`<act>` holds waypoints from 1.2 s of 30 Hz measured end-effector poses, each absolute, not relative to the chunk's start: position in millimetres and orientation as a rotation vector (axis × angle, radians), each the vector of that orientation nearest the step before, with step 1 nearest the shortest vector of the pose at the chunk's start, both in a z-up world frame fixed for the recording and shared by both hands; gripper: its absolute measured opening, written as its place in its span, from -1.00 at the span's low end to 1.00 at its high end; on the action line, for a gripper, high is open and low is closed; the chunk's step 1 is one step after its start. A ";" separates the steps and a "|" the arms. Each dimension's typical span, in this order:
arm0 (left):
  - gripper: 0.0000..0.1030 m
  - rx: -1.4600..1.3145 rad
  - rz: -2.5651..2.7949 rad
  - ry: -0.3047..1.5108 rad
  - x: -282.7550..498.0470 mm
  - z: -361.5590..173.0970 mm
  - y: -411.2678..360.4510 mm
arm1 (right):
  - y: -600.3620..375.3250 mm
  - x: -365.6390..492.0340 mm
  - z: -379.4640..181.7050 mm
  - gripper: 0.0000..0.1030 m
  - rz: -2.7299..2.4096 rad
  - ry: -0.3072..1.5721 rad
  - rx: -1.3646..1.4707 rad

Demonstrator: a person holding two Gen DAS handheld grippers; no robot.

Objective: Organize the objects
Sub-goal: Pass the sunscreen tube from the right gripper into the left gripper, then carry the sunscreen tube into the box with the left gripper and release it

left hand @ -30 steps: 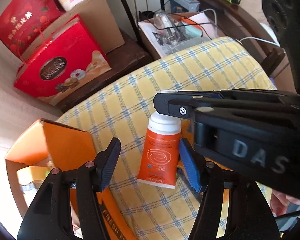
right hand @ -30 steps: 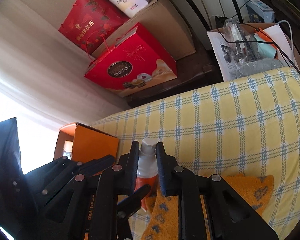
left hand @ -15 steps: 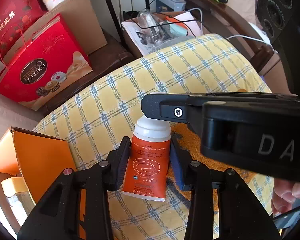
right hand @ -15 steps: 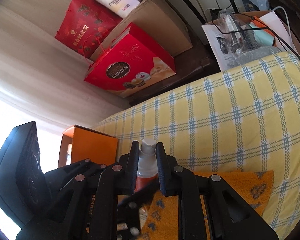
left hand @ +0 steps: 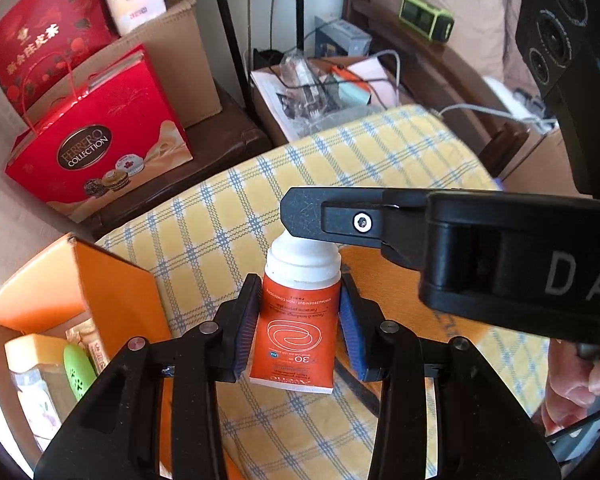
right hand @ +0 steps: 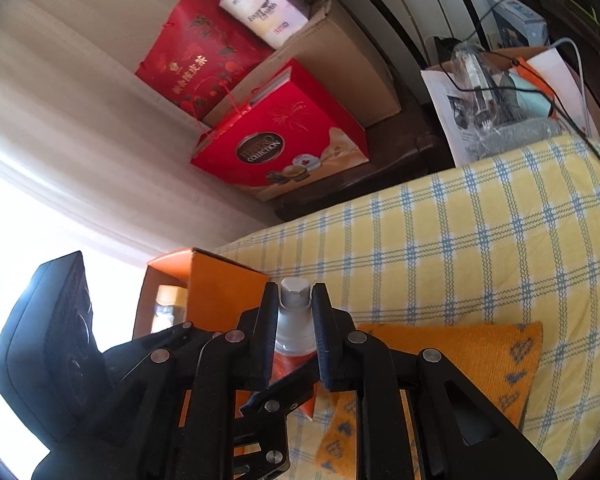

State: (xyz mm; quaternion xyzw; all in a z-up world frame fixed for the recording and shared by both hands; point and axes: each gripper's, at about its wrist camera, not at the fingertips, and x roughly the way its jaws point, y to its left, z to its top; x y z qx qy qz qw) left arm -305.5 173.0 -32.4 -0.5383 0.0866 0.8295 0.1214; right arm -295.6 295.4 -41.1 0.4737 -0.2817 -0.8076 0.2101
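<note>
1. The orange sunscreen tube point(left hand: 296, 328) is held above the yellow checked cloth point(left hand: 228, 220), white cap pointing away from the left wrist camera, near the cloth's left edge.
2. The left gripper point(left hand: 298, 320) is clamped on the tube's orange body, one blue pad point(left hand: 247, 322) pressed against each side.
3. The right gripper point(right hand: 294, 316) is closed on the tube's white cap point(right hand: 295, 292). The left wrist view shows it only as a black bar crossing over the cap from the right.
4. The right wrist view shows the cap and clear neck between the fingers, with just a sliver of orange body below. The label with "30" printed on it shows only in the left wrist view.
5. An orange patterned towel point(right hand: 452, 360) lies on the cloth under and to the right of the tube.
6. An open orange box point(left hand: 112, 280) stands at the cloth's left edge. The left wrist view shows a green item point(left hand: 78, 372) and a jar point(left hand: 36, 376) inside it; the right wrist view shows only the jar.
7. Beyond the cloth's far edge stand a red Ferrero Collection box point(left hand: 96, 148) and a cardboard carton point(left hand: 180, 68).
</note>
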 end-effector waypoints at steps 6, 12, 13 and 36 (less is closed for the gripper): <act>-0.30 -1.494 2.421 0.222 -286.7 -4.9 164.1 | 282.1 -277.2 -9.5 -0.69 -2.293 -0.705 1.282; -0.30 -1.388 2.471 0.163 -259.1 28.7 151.3 | 262.2 -250.0 29.8 -0.69 -2.359 -0.602 1.216; -0.30 -1.373 2.477 0.153 -254.6 34.1 148.6 | 258.2 -245.5 37.0 -0.69 -2.368 -0.582 1.202; -0.30 -1.295 2.640 0.072 -158.3 98.0 45.1 | 133.4 -172.9 109.7 -0.69 -2.306 -0.367 1.083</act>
